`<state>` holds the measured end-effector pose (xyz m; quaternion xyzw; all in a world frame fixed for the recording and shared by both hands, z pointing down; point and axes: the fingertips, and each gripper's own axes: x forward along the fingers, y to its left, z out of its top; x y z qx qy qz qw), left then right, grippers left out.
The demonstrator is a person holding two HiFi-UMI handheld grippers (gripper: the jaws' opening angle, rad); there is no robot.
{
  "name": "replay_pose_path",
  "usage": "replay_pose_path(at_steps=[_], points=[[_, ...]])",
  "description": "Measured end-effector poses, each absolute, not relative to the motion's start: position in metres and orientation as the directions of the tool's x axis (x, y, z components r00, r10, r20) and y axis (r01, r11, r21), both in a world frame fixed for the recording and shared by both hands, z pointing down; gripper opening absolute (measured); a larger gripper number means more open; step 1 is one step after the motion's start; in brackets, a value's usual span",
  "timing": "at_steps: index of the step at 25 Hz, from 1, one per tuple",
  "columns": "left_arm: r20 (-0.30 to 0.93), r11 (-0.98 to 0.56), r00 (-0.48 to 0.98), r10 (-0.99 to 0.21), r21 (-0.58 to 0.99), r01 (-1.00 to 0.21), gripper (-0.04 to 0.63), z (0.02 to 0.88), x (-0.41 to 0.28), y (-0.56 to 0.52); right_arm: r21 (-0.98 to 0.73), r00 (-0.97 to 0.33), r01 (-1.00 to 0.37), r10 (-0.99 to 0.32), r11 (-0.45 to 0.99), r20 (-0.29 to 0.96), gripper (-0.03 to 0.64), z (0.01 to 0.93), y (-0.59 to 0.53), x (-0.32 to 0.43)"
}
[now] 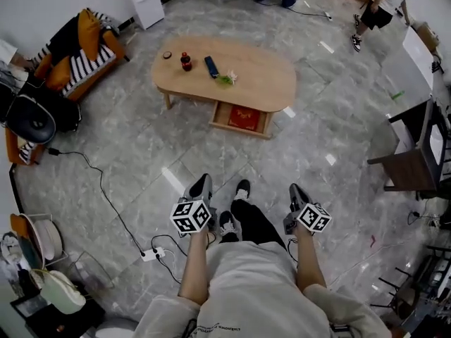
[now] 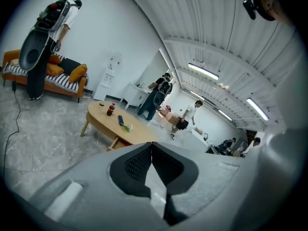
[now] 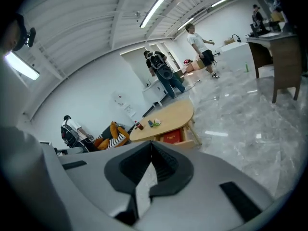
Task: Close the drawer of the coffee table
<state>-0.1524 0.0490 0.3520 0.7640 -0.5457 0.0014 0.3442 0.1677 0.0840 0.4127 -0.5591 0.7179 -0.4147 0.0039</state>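
Fingers [image 2: 137, 163] of the left gripper [image 1: 202, 183] pressed together tip to tip, nothing between them. Same on the right gripper [image 1: 297, 190]: closed and empty. Both held low over the grey marble floor [image 1: 141, 153], one on each side of the person's two shoes [image 1: 243, 189], pointing toward the coffee table [image 1: 264, 83] and well apart from it.

One drawer [image 1: 242, 127] under the table's near long edge, pulled out toward the person and standing open. Inside it, one flat red thing [image 1: 244, 116] covering most of the bottom.

On the table top, four things, all toward the left end:
- one small dark round thing [image 1: 167, 55] near the left edge
- one small dark-red bottle [image 1: 186, 62], upright, just beside it
- one dark flat bar [image 1: 211, 67] lying nearer the middle
- one small green-and-white bunch [image 1: 226, 79] just beside the bar

Farther out:
- one orange sofa [image 1: 77, 55] with striped cushions beyond the table's left end
- one white power strip [image 1: 151, 254] on the floor near the left gripper, on a black cable
- two other people standing past the table's far edge
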Motion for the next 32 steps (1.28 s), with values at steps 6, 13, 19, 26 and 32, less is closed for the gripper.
replay_pose_path(at_steps=[6,13,19,26,32], points=[[0.406,-0.225,0.448,-0.797,0.488,-0.843,0.009,0.355,-0.118,-0.027,-0.563,-0.406,-0.821,-0.793,0.098,0.454,0.015,0.406,0.009,0.171],[0.483,-0.279,0.477,-0.734,0.425,-0.861,0.009,0.383,-0.096,-0.102,-0.421,-0.303,-0.903,-0.820,0.085,0.485,0.015,0.428,-0.082,0.187],[0.508,-0.229,0.414,-0.755,0.387,-0.893,0.009,0.412,-0.109,-0.154,-0.359,-0.371,-0.913,-0.760,0.194,0.533,0.015,0.450,-0.131,0.172],[0.500,-0.304,0.442,-0.745,0.335,-0.892,0.009,0.430,-0.101,-0.182,-0.398,-0.432,-0.880,-0.783,0.259,0.447,0.015,0.440,-0.157,0.174],[0.453,-0.337,0.443,-0.774,0.297,-0.893,0.009,0.471,-0.111,-0.204,-0.446,-0.422,-0.854,-0.859,0.269,0.290,0.015,0.479,-0.197,0.200]])
